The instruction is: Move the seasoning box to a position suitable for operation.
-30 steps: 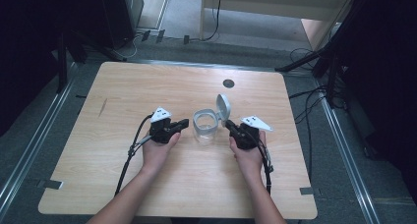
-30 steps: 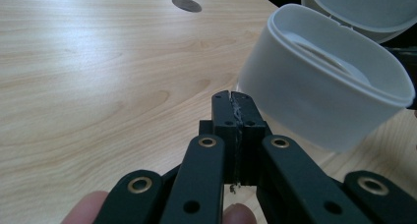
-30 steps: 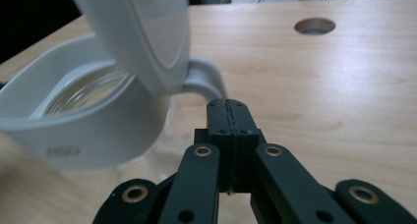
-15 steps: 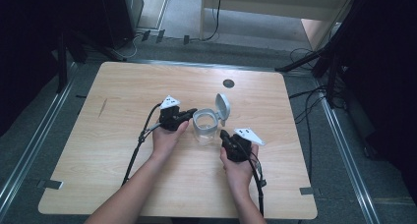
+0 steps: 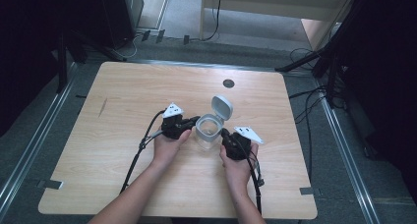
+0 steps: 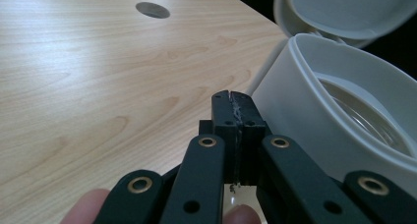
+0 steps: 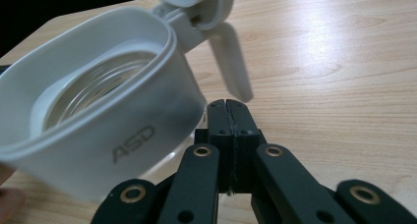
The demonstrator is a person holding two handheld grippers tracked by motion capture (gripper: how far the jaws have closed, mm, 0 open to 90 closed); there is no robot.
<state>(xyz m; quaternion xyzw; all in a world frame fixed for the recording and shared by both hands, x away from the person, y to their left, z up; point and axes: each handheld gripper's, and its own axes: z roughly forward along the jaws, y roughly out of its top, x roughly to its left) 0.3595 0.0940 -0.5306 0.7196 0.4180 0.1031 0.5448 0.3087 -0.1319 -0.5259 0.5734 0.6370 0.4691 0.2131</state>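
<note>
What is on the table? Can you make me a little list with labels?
table: light wood, with a round hole near the far edge
jar: clear, with a white collar, mid-table
lid: flipped open, still hinged on
left tongs: shut, beside the jar
right tongs: shut, beside the jar
hands: one holding each tongs
</note>
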